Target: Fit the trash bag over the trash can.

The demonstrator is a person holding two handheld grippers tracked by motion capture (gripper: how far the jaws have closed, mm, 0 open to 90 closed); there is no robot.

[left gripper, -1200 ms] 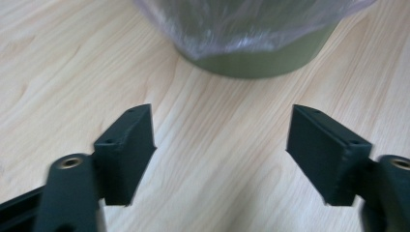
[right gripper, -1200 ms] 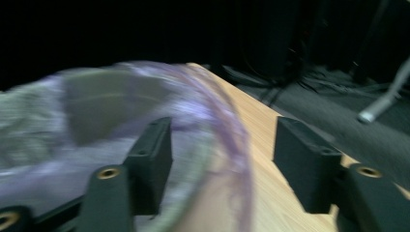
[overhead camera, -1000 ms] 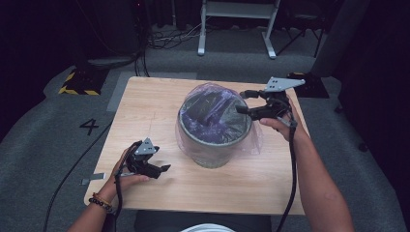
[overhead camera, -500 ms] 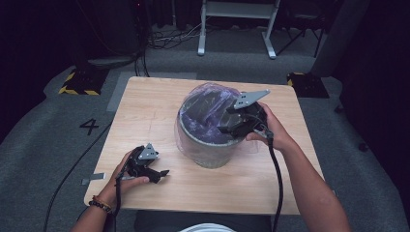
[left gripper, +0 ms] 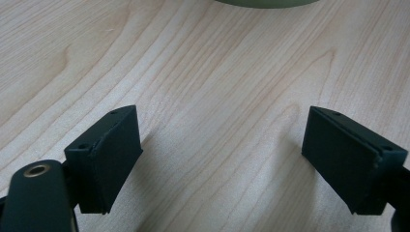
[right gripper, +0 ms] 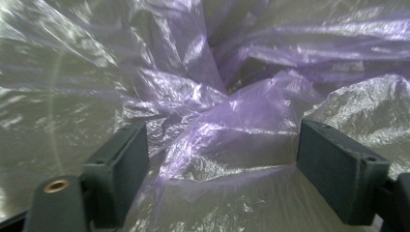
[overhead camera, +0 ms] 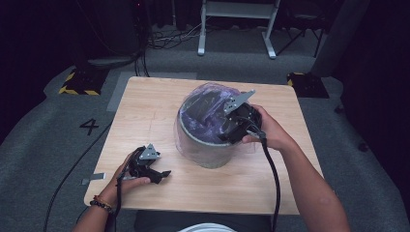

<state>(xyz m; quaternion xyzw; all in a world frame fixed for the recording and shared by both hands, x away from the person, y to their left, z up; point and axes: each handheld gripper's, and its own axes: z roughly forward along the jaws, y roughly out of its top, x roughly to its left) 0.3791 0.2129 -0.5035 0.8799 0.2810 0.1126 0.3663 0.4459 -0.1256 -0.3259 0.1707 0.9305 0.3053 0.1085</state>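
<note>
Tongs [right gripper: 220, 179], jaws just opening, straddle crinkled purple bag [right gripper: 251, 116].

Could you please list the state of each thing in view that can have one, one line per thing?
Bin: upright on the table, lined with the bag.
Purple plastic bag: crumpled, draped over the bin's rim, bunched inside.
Right gripper: open at the bag; jaws have just been opening, a fold of film between them, pads not pressing.
Left gripper: open, empty, low over the wooden table.
</note>
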